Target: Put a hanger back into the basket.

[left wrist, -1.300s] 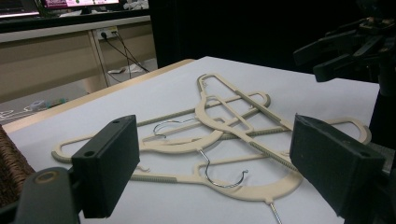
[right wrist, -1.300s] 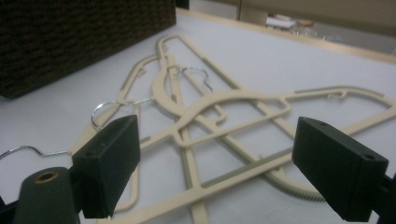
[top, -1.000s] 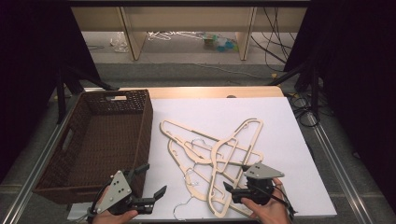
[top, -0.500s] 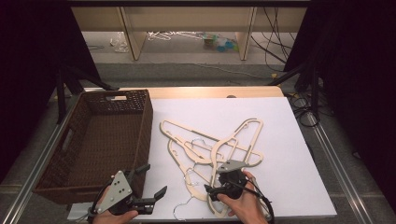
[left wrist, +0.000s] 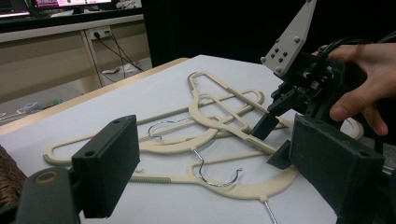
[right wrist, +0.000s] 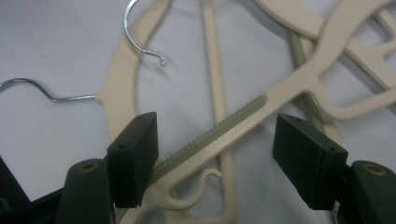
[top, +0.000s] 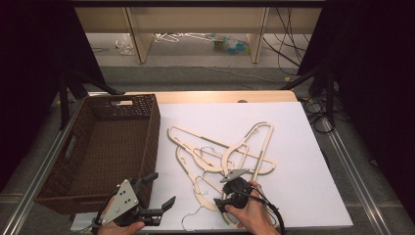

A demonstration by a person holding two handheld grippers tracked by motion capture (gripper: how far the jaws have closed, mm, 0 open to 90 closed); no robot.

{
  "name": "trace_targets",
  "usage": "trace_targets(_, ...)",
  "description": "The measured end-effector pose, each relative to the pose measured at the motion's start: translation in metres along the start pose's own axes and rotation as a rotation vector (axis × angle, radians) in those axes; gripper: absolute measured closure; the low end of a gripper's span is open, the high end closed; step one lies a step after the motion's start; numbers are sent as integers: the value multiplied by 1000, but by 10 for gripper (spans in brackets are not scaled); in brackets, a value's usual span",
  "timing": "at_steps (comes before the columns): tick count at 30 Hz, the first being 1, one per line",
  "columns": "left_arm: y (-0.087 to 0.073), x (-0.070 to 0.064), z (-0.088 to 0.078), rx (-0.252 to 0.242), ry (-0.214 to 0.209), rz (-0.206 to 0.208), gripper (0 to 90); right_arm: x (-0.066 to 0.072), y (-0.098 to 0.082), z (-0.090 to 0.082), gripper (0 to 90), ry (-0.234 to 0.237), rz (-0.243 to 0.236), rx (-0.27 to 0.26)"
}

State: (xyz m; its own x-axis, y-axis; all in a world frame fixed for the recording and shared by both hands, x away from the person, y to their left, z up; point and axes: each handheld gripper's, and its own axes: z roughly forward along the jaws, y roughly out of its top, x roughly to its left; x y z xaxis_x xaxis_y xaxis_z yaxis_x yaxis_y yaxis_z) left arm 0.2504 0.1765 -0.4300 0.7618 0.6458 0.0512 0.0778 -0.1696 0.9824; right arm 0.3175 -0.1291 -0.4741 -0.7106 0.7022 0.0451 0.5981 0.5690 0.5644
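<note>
Several cream plastic hangers (top: 220,152) with wire hooks lie tangled on the white table top (top: 303,147). My right gripper (top: 224,192) sits low over the near end of the pile. Its jaws have just been closing and still stand apart. In the right gripper view (right wrist: 215,158), a hanger arm with a ribbed strip (right wrist: 219,128) runs slantwise between them and meets the left jaw only. The left gripper view shows that gripper (left wrist: 273,142) straddling the arm. My left gripper (top: 159,191) waits at the near table edge, open and empty (left wrist: 219,172).
A dark wicker basket (top: 155,132) stands at the left of the table, right beside my left gripper. Bare white surface lies to the right of the hangers. Beyond the table's far edge are a floor with cables and wooden furniture legs.
My right gripper has moved left and down from the near right of the pile onto the hangers, and its jaws have narrowed. The left gripper has stayed where it was.
</note>
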Motion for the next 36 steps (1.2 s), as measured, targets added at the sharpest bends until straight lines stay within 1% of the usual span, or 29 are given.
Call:
trace_targets(1, 0, 0, 0, 0, 0, 0, 159, -3, -1, -3, 328, -2, 12, 20)
trace_targets(2, 0, 0, 0, 0, -1, 1, 159, -5, -3, -5, 339, -9, 37, 41)
trace_targets(4, 0, 0, -1, 6, 2, 4, 159, -8, -4, -6, 343, -6, 48, 48)
trace_targets(5, 0, 0, -1, 5, 0, 4, 159, -13, -7, -8, 358, -4, 58, 52)
trace_targets(6, 1, -1, -1, 3, 2, -8, 159, -21, -10, -13, 397, -4, 67, 63)
trace_targets(7, 1, -1, -1, 3, 2, -8, 159, -21, -10, -13, 397, -4, 67, 63)
trace_targets(8, 1, -1, -1, 2, 0, -7, 159, -29, -12, -18, 461, 10, 82, 64)
trace_targets(9, 1, -1, -1, 4, 1, -2, 159, -33, -13, -20, 479, 20, 91, 56)
trace_targets(10, 1, -1, -1, 7, 1, 3, 159, -33, -13, -20, 479, 20, 91, 56)
trace_targets(11, 1, -1, -1, 7, 0, 0, 159, -37, -13, -23, 487, 23, 102, 55)
trace_targets(12, 1, -1, -1, 6, 0, -1, 159, -41, -13, -25, 493, 17, 97, 54)
trace_targets(14, 1, -1, -1, 9, -2, 0, 159, -46, -12, -26, 494, -1, 113, 66)
trace_targets(15, 0, -1, 0, 12, -2, -1, 159, -48, -10, -24, 494, 7, 122, 64)
trace_targets(16, 1, -1, 0, 10, -3, -2, 159, -47, -8, -23, 494, 6, 116, 65)
trace_targets(17, 1, -1, 0, 10, -3, 0, 159, -46, -6, -19, 494, -8, 95, 82)
trace_targets(18, 1, -1, 0, 10, -3, 0, 159, -46, -6, -19, 494, -8, 95, 82)
trace_targets(19, 1, -2, 0, 10, -3, -5, 159, -46, -5, -16, 494, -17, 79, 95)
trace_targets(20, 1, -1, 0, 11, -7, 11, 159, -44, -5, -12, 504, -36, 48, 114)
trace_targets(21, 0, -1, 0, 1, -15, 4, 159, -43, -4, -13, 525, -48, 33, 124)
trace_targets(22, 1, -1, -1, 7, -5, -6, 159, -43, -3, -15, 580, -46, 16, 124)
trace_targets(24, 1, -1, -1, 5, -5, -3, 159, -46, -4, -17, 592, -42, 17, 130)
trace_targets(25, 1, -1, -1, 5, -6, -4, 159, -49, -6, -18, 609, -37, 28, 137)
trace_targets(26, 1, -1, -1, 5, -6, -4, 159, -56, -8, -20, 639, -21, 48, 134)
trace_targets(27, 1, -1, -1, 5, -7, -6, 159, -56, -8, -20, 639, -21, 48, 134)
trace_targets(29, 1, -1, -1, 3, -7, -7, 159, -64, -10, -23, 662, -12, 79, 126)
trace_targets(30, 1, -1, 0, 3, -6, -8, 159, -67, -10, -24, 668, -5, 81, 124)
trace_targets(32, 1, -1, -1, 10, -12, 8, 159, -73, -11, -26, 677, 21, 104, 117)
trace_targets(34, 1, -1, 0, 6, -9, -2, 159, -76, -12, -27, 686, 18, 116, 112)
trace_targets(36, 1, -1, 0, 2, -15, 7, 159, -79, -11, -28, 695, 10, 130, 104)
